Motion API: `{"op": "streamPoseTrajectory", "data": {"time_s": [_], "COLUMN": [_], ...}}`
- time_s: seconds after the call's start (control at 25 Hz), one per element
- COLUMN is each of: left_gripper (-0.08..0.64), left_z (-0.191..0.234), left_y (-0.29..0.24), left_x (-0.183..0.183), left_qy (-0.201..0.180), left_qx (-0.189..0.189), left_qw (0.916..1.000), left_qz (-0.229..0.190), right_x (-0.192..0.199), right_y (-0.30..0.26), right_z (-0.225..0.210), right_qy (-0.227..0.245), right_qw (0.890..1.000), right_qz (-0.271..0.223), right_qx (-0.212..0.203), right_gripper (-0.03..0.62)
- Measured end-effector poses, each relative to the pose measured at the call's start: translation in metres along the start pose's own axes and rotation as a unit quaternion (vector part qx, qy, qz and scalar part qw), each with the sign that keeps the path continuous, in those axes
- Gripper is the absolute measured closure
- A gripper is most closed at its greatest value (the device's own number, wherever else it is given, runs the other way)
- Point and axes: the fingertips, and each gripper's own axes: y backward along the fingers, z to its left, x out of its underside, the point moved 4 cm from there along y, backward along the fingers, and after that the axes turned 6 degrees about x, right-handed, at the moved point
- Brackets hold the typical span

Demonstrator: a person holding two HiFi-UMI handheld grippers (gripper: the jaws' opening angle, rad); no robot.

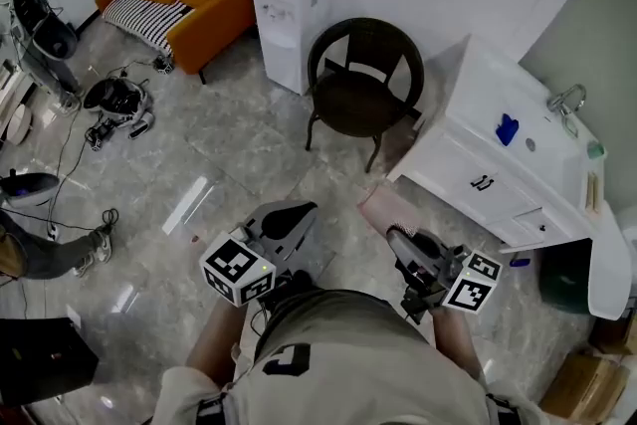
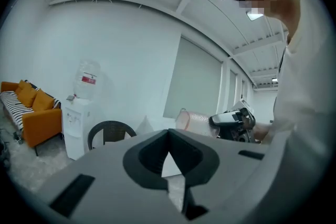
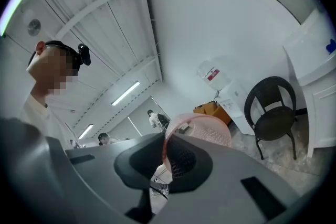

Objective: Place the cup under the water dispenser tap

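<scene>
- right claw [image 3: 164, 159] grips the pink cup [image 3: 210, 136] by its rim, and the cup juts out ahead of it
- left claw [image 2: 169, 157] closed on nothing
- water dispenser [image 1: 289, 15] stands well apart

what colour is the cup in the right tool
Translucent pink, with a dotted texture; the cup shows best in the right gripper view.

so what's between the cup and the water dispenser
In the head view, the black chair and grey floor lie between the cup and the water dispenser.
</scene>
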Motion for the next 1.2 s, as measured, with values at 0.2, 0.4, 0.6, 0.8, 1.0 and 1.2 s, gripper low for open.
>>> {"op": "streamPoseTrajectory", "data": {"time_s": [0.2,0.4,0.6,0.8,1.0,1.2], "left_gripper": [0.503,0.503,0.503,0.503,0.503,0.503], "left_z": [0.034,0.062,0.083,0.099,0.131,0.172], "left_y": [0.044,0.09,0.112,0.1,0.073,0.019], "left_x": [0.001,0.002,0.007,0.001,-0.012,-0.035], "left_qy": [0.014,0.029,0.052,0.05,0.052,0.047], "left_qx": [-0.019,-0.06,-0.099,-0.113,-0.131,-0.125], "left_qw": [0.9995,0.9971,0.9927,0.992,0.99,0.991], "left_qz": [-0.019,-0.037,-0.046,-0.025,-0.01,0.005], "right_x": [0.006,0.012,0.021,0.005,-0.027,-0.064], "right_y": [-0.065,-0.122,-0.158,-0.182,-0.214,-0.245], "right_z": [0.016,0.035,0.038,0.002,-0.03,-0.06], "right_qy": [0.004,0.036,0.086,0.12,0.127,0.147], "right_qw": [0.999,0.994,0.984,0.98,0.977,0.97], "right_qz": [0.036,0.083,0.138,0.148,0.139,0.144], "right_qx": [-0.029,-0.065,-0.074,-0.061,-0.101,-0.132], "right_gripper": [0.557,0.557,0.557,0.557,0.557,0.557]}}
